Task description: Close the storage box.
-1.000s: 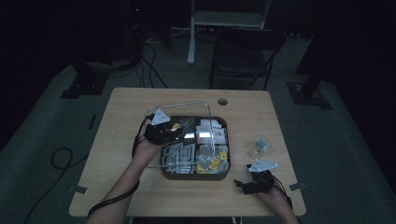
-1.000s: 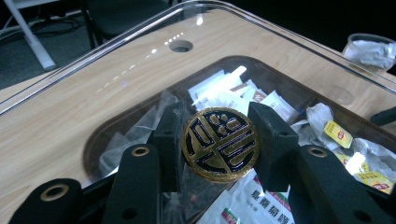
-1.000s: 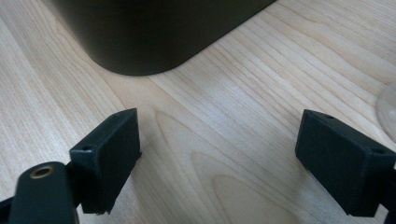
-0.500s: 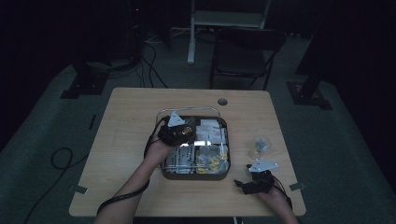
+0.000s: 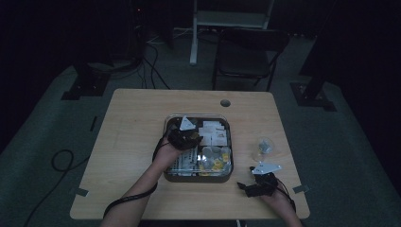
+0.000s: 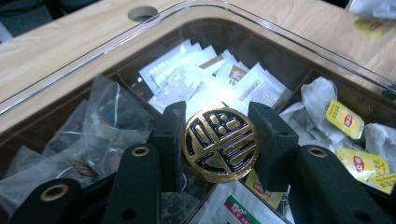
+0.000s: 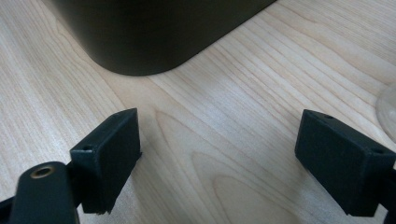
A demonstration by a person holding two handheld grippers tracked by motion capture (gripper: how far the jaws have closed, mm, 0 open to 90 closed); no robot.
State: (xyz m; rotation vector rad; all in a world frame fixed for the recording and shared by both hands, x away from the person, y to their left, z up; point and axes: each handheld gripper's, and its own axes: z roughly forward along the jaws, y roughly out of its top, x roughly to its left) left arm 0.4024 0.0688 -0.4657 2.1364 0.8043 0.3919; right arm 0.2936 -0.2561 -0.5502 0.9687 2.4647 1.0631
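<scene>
- Nearest, at the lower right of the high view, the right gripper [image 5: 247, 187] rests low on the wooden table [image 5: 132, 142]. Its jaws are spread wide with nothing between them.
- In the right gripper view that bare wood grain runs between the two black pads [image 7: 109, 154], and the dark rounded corner of the box [image 7: 154, 32] stands just beyond, at the top of the frame.
- Just past the right gripper, toward the right edge of the table, sits a small clear glass [image 5: 263, 147], apart from the box.
- In the middle of the table lies the dark box [image 5: 227, 176], divided into compartments and covered by a clear lid [image 6: 70, 65].
- The left gripper [image 5: 195, 140] is over the upper left part of the box, clenched on a round black-and-gold knob [image 6: 220, 144] in the middle of the lid.
- In the left gripper view, under the lid: white sachets [image 6: 196, 81] at the top centre, yellow-tagged tea bags [image 6: 345, 121] at the right, clear packets [image 6: 112, 116] at the left.
- Farther on, a round hole [image 5: 225, 102] marks the table's far edge.
- Beyond the table, in the dim upper part of the high view, stands a dark chair [image 5: 248, 52].
</scene>
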